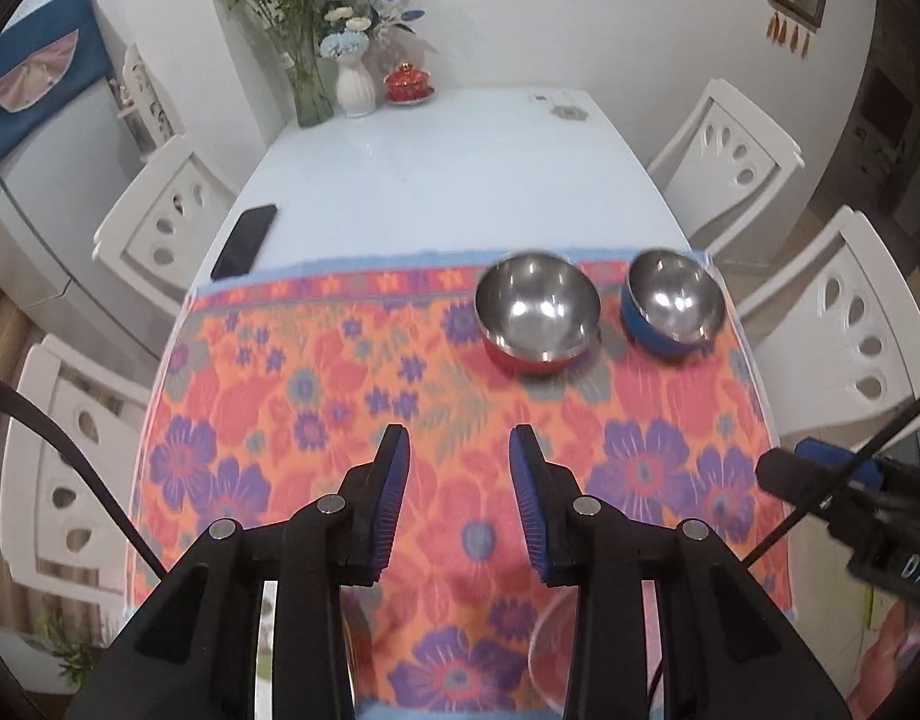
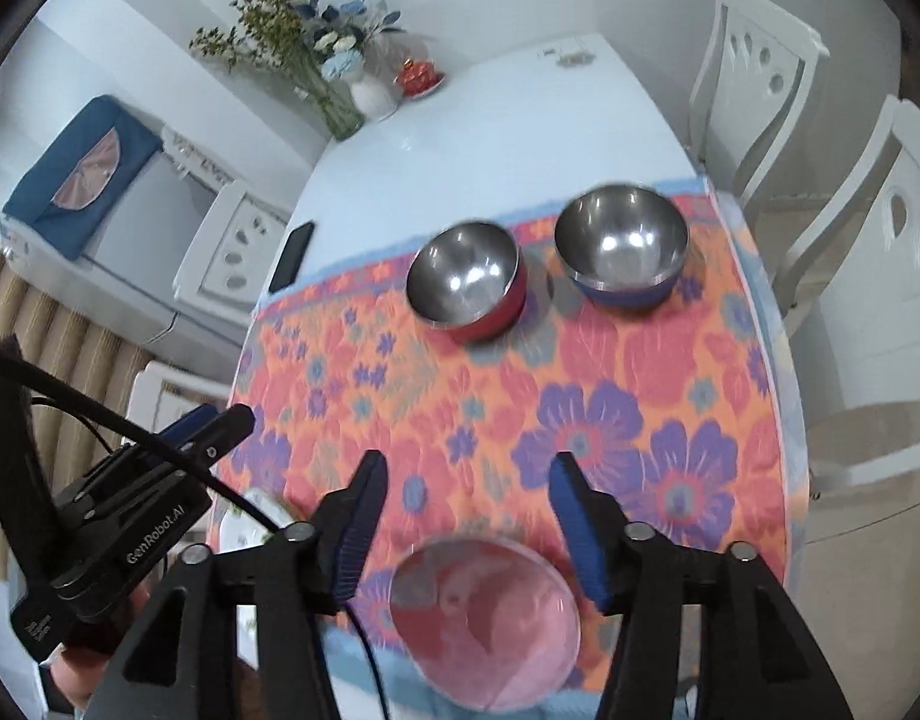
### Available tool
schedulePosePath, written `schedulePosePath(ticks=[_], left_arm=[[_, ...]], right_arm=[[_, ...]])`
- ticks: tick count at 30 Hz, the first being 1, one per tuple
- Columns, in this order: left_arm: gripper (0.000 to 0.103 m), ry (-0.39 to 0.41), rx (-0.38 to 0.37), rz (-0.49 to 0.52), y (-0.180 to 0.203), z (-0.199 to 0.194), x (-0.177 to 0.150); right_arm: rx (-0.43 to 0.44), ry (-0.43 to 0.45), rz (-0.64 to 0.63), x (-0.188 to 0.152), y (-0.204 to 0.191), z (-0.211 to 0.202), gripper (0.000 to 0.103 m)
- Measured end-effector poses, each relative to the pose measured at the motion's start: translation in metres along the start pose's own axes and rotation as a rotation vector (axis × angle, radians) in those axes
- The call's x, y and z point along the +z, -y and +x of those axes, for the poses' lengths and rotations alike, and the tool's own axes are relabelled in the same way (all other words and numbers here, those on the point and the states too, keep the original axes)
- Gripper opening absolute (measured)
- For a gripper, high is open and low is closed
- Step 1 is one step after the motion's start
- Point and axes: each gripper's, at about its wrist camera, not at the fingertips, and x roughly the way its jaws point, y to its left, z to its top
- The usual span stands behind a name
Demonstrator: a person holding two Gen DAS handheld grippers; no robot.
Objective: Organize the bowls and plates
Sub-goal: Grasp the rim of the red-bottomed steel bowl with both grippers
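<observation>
Two steel bowls sit side by side at the floral cloth's (image 2: 580,372) far edge on the surface (image 1: 460,168): red-sided bowl (image 2: 467,283), blue-sided bowl (image 2: 622,246). Nearer lies a clear glass plate (image 2: 484,618). Left hand-held gripper (image 1: 460,444) and right hand-held gripper (image 2: 467,468) hang open, empty.

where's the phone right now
The black phone lies on the bare white table by its left edge, just beyond the floral cloth's far-left corner.
</observation>
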Motion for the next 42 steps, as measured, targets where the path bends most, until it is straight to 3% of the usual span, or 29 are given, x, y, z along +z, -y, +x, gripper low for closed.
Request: schedulePosePath(ticks=[5,11,21,27,33,42], left_arm=[[0.032,0.019,0.011,0.05,0.0,0.013,0.023],[0.032,0.006,-0.035,0.071,-0.005,0.043,0.047],[0.032,-0.063,-0.096,0.055,-0.013,0.116,0.074],[0.032,-0.125,-0.273,-0.01,-0.018,0.169,0.088],[0.032,-0.178,-0.339,-0.035,-0.013,0.211,0.099],[0.027,-0.237,-0.445,-0.037,-0.004,0.243,0.096]], right_arm=[[-0.04,0.0,0.026,0.026,-0.006,0.022,0.055],[-0.089,-0.038,0.065,0.052,-0.008,0.07,0.055],[-0.122,-0.102,0.123,0.079,0.004,0.142,0.055],[-0.127,-0.117,0.159,0.093,0.016,0.174,0.055],[-0.14,-0.121,0.174,0.107,0.025,0.197,0.055],[-0.16,-0.157,0.19,0.118,0.035,0.229,0.032]])
